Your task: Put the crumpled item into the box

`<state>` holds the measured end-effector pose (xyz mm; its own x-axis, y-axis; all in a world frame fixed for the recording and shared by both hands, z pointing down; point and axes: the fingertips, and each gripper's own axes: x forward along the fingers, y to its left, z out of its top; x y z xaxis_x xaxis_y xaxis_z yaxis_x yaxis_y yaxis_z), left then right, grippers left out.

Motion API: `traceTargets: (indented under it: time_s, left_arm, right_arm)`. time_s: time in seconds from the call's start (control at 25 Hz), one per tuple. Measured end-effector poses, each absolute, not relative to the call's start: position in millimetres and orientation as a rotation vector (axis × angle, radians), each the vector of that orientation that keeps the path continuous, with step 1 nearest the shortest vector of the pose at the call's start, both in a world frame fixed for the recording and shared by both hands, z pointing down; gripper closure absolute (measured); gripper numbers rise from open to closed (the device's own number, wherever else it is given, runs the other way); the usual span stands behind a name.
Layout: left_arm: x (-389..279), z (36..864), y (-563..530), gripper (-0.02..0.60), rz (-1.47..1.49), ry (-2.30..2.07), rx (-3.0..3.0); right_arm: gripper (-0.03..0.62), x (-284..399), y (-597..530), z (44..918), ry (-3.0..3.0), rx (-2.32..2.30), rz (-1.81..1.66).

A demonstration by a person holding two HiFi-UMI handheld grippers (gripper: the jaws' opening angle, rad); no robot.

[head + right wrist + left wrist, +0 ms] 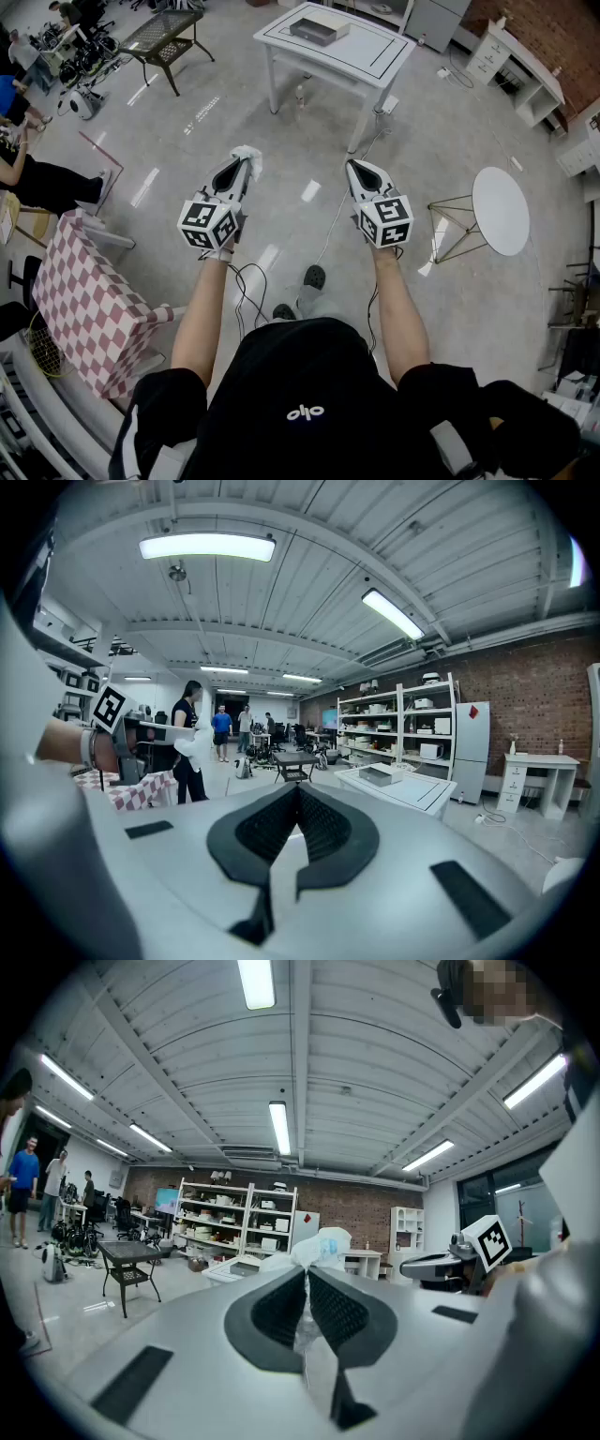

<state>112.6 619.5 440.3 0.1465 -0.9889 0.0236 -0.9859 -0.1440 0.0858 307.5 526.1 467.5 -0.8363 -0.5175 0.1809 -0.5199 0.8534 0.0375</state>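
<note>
Wad: crumpled white wad point(249, 155) is pinched in the left gripper point(241, 163), its jaws closed on it, with the bulk puffing out past the tips. Right gripper point(355, 168) is closed on nothing.

Grey box point(319, 29) sits on the white table point(377, 54), well apart, at about 1 o'clock from the left gripper. Its long side runs roughly 9-to-3 across the approach. The left arm has the load and should do the drop.

Open floor lies between. A floor cable point(337, 217) trails toward the table. Round side table point(501, 212) at 3 o'clock and checked-cloth table point(86, 305) at 8 o'clock are both off the line.
</note>
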Motion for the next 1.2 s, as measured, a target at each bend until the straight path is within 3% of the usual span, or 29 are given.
traceTargets:
  time_s: [1.2]
  left_arm:
    - [81.5, 446.9, 420.5, 0.569, 0.016, -2.015, 2.303]
  right_arm:
    - [0.591, 274.9, 332.6, 471.8, -2.870, 0.750, 0.035]
